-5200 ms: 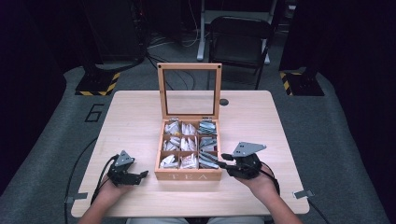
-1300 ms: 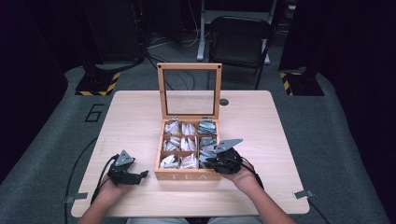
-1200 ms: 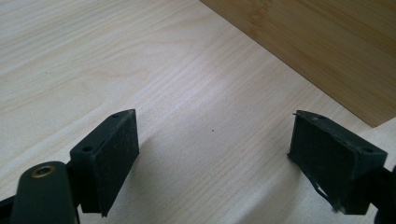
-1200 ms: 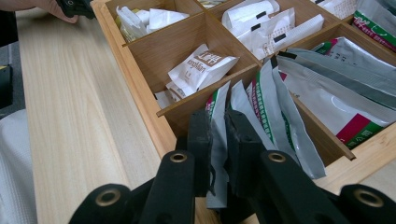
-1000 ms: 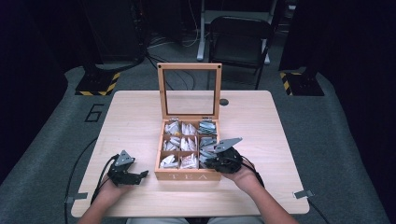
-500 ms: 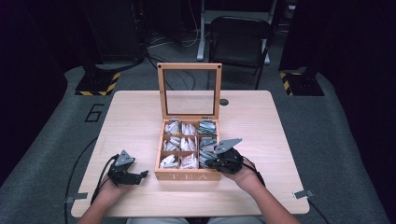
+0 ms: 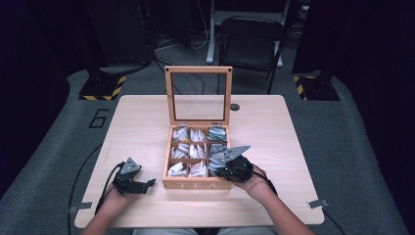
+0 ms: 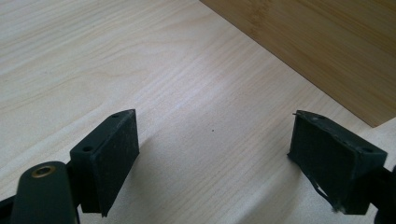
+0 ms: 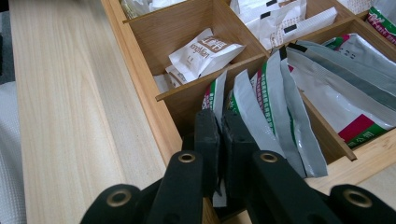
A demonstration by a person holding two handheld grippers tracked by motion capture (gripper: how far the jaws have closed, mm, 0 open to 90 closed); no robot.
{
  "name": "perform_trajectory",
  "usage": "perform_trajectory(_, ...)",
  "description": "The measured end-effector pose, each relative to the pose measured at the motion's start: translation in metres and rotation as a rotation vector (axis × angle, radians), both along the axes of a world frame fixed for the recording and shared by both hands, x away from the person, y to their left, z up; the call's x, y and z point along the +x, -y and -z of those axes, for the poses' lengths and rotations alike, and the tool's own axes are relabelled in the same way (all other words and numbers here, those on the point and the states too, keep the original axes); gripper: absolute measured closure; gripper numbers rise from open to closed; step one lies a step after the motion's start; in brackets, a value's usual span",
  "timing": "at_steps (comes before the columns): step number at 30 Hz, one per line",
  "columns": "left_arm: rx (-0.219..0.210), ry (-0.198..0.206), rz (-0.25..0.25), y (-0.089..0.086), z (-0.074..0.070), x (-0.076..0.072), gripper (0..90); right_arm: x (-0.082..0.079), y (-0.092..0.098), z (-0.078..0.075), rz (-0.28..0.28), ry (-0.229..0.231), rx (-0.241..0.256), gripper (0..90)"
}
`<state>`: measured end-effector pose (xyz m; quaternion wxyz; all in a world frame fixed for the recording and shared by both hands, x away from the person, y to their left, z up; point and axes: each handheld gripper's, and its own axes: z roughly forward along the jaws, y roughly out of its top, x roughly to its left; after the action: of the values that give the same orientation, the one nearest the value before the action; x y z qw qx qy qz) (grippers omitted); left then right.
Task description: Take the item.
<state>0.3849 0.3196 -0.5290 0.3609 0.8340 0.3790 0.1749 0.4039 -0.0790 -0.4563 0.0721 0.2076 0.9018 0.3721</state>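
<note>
Between the nearly closed jaws of the right gripper (image 9: 219, 140) sits the top edge of a green-and-silver sachet (image 9: 215, 95), standing in the near right compartment of the tea box (image 7: 195, 185). My worry: the neighbouring sachets (image 9: 275, 107) lean tight against it, so a lift may drag one along, or the thin foil may slip or tear. The left gripper (image 8: 215, 158) rests spread wide on the table (image 7: 142, 127), beside the box, holding nothing. "TEA" reads on the box front; print on the white packet (image 9: 203, 51) is too blurred to read.
</note>
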Motion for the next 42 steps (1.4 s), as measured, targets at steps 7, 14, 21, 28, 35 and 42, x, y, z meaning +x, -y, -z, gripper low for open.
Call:
perform_trajectory(7,0.000,0.000,0.000,0.000,0.000,0.000,15.5,-0.002,0.001,-0.003,-0.009,-0.006,0.019,90.0)
perform_trajectory(14,-0.001,-0.002,-0.001,0.000,0.000,0.000,15.5,-0.004,0.002,-0.011,-0.015,0.006,0.028,90.0)
perform_trajectory(21,-0.002,-0.003,-0.001,0.000,0.000,0.000,15.5,-0.002,0.003,-0.022,-0.007,0.003,0.053,90.0)
perform_trajectory(28,-0.002,0.000,-0.001,0.000,0.000,0.000,15.5,-0.006,0.006,-0.042,0.007,0.014,0.099,90.0)
perform_trajectory(35,0.002,0.007,-0.001,0.000,0.000,0.000,15.5,-0.006,0.008,-0.067,0.015,0.011,0.156,90.0)
perform_trajectory(42,0.001,0.006,-0.001,0.000,0.000,0.000,15.5,-0.011,0.003,-0.091,0.005,0.041,0.155,90.0)
